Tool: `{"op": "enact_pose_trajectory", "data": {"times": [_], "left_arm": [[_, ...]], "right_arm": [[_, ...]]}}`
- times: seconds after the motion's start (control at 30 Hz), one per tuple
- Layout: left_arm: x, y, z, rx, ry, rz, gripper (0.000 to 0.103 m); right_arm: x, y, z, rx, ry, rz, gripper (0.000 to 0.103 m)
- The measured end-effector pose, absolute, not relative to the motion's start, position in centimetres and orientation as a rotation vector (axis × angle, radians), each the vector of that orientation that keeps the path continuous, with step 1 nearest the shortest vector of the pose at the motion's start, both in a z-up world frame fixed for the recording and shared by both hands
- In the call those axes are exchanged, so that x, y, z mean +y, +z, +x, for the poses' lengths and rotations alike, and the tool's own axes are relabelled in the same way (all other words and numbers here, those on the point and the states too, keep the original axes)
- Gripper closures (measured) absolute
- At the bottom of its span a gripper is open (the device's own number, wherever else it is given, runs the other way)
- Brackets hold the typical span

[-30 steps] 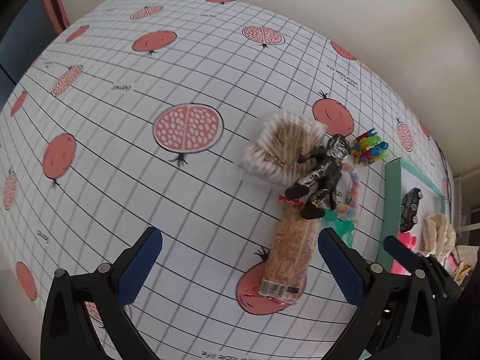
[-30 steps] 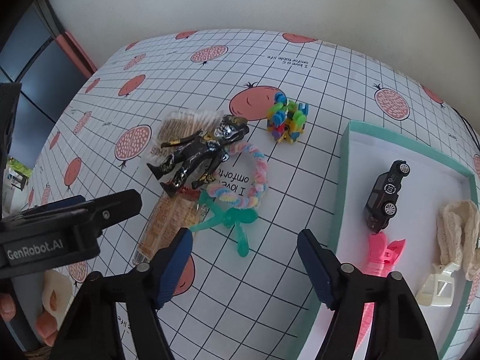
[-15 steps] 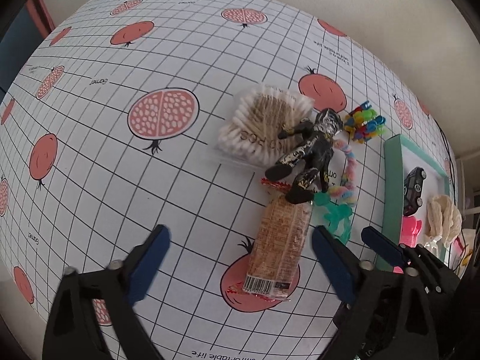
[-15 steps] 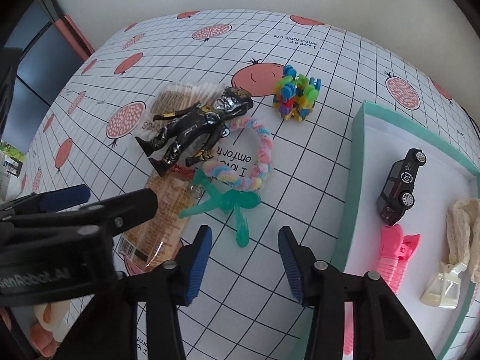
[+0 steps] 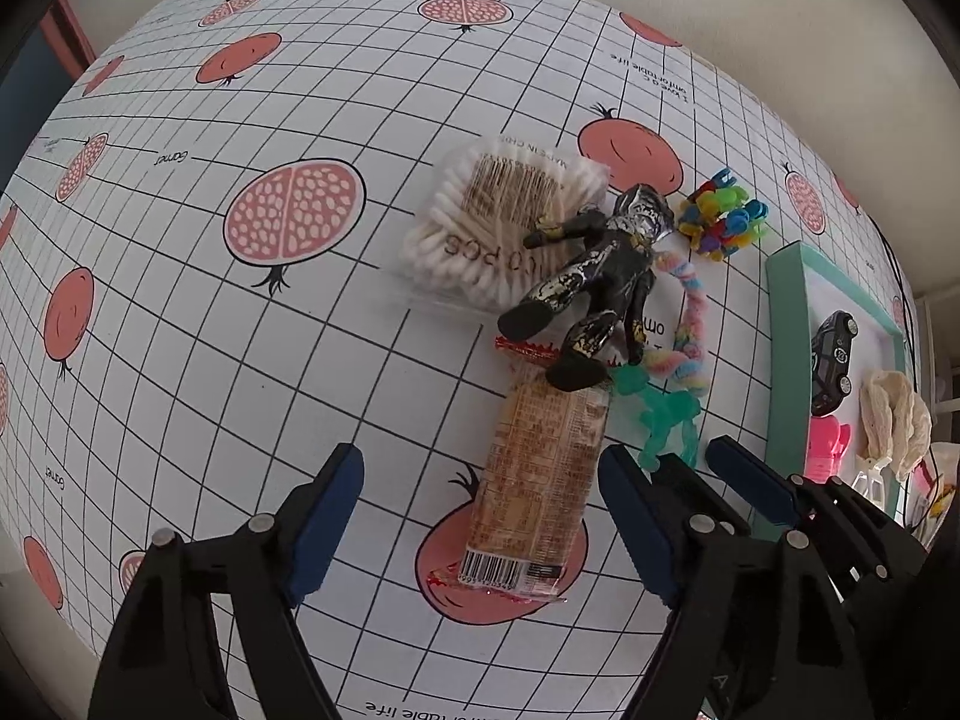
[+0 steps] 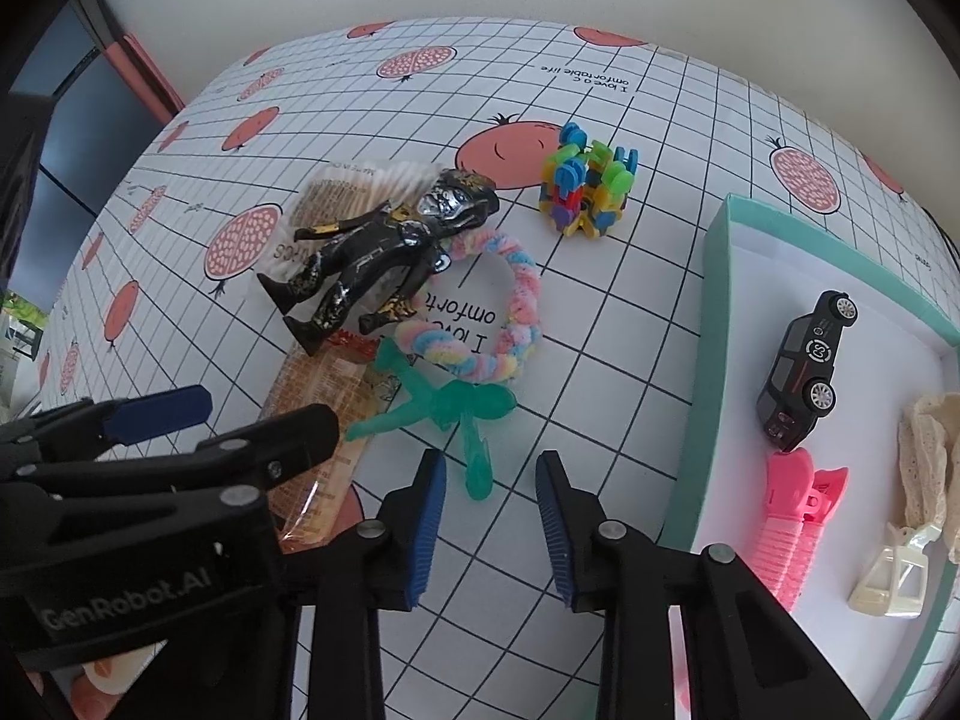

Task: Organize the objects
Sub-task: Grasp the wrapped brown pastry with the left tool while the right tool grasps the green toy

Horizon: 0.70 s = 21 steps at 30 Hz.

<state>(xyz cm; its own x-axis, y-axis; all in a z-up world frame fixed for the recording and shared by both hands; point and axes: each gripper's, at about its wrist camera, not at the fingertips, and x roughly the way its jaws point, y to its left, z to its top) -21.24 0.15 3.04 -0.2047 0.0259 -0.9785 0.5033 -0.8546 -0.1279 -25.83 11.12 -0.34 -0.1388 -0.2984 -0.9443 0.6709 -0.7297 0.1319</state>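
Note:
A pile lies on the pomegranate tablecloth: a black and gold action figure (image 5: 600, 276) (image 6: 378, 252), a pack of cotton swabs (image 5: 498, 228), a wrapped snack bar (image 5: 534, 480), a pastel twisted ring (image 6: 510, 312), a teal bow-shaped toy (image 6: 462, 414) and a bundle of coloured clips (image 6: 588, 189). My left gripper (image 5: 480, 510) is open, its fingers on either side of the snack bar's near end. My right gripper (image 6: 489, 516) is open, partly narrowed, and straddles the teal toy's lower tail.
A teal-rimmed white tray (image 6: 714, 324) at the right holds a black toy car (image 6: 804, 372), a pink hair clip (image 6: 792, 516), a cream lace piece (image 6: 930, 456) and a cream clip (image 6: 888, 576). A wall runs behind the table.
Both grippers have come down and forward toward the pile. The right gripper's fingers have narrowed around the teal toy. The left gripper now straddles the snack bar.

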Motion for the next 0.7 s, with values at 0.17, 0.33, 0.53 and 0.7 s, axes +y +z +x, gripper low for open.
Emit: {"op": "enact_pose_trajectory", "data": {"times": [0.17, 0.33, 0.53, 0.7], "left_arm": [[0.43, 3.00, -21.20, 0.607, -2.131, 1.749, 0.027], [0.52, 2.95, -21.07, 0.615, -2.131, 1.752, 0.028], [0.51, 2.72, -20.83, 0.629, -2.127, 1.757, 0.029], [0.40, 2.73, -20.58, 0.634, -2.124, 1.756, 0.033]], "right_arm": [[11.40, -0.24, -25.81, 0.416, -1.940, 1.482, 0.074], [11.73, -0.14, -25.51, 0.418, -1.951, 1.476, 0.076], [11.69, -0.06, -25.25, 0.442, -1.961, 1.464, 0.077], [11.70, -0.11, -25.09, 0.460, -1.965, 1.453, 0.079]]}}
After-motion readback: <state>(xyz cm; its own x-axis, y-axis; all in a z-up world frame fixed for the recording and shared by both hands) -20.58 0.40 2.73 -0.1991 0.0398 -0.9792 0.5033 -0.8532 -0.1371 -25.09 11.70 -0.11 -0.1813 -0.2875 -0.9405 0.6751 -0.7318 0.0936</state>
